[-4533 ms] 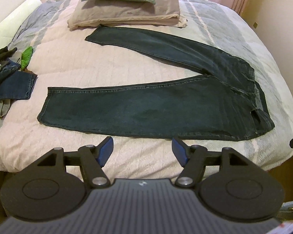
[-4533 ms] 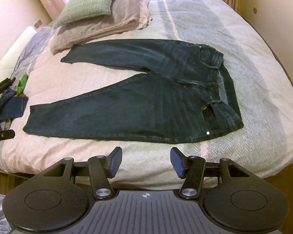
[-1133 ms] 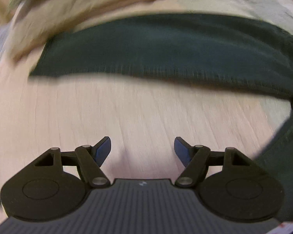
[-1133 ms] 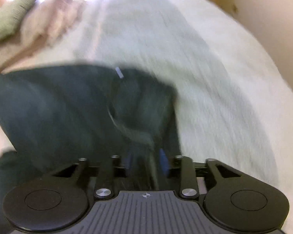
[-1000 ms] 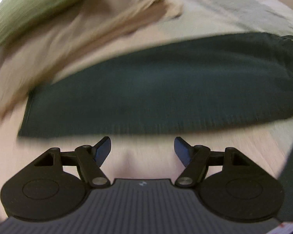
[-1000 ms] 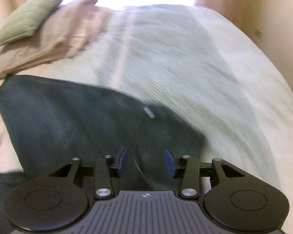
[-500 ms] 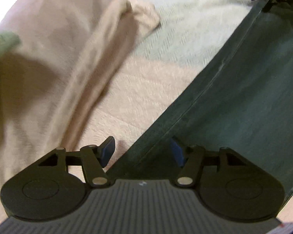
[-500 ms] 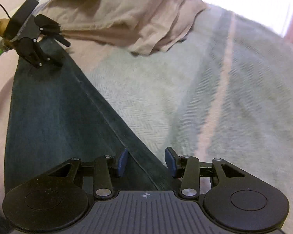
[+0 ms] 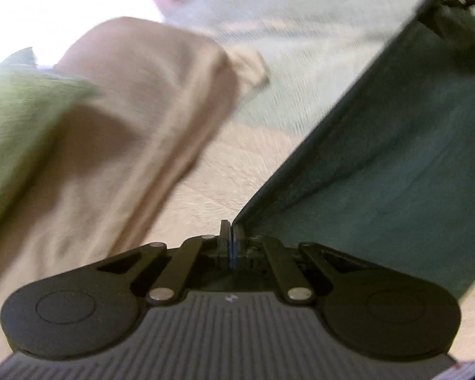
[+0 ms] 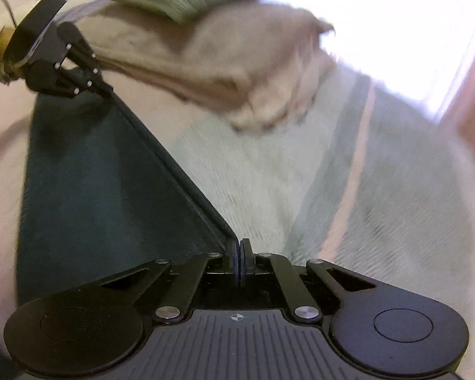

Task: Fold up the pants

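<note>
Dark denim pants (image 9: 395, 164) edge pinched in both just-closed tools, left tool (image 9: 229, 243) and right tool (image 10: 239, 253).

From the left gripper (image 9: 230, 243), bare bedspread (image 9: 304, 31) lies open toward twelve o'clock. The beige pillow (image 9: 136, 120) with the green cushion (image 9: 25, 120) on it blocks nine to eleven o'clock. The stretched pants (image 9: 395, 164) fill one to three o'clock.

Your left gripper (image 9: 230, 247) and right gripper (image 10: 239, 264) look alike: black linkage arms with silver pivot screws, round black discs at lower left and right, ribbed grey housing between them, blue pads (image 10: 236, 262) on the fingertips.
</note>
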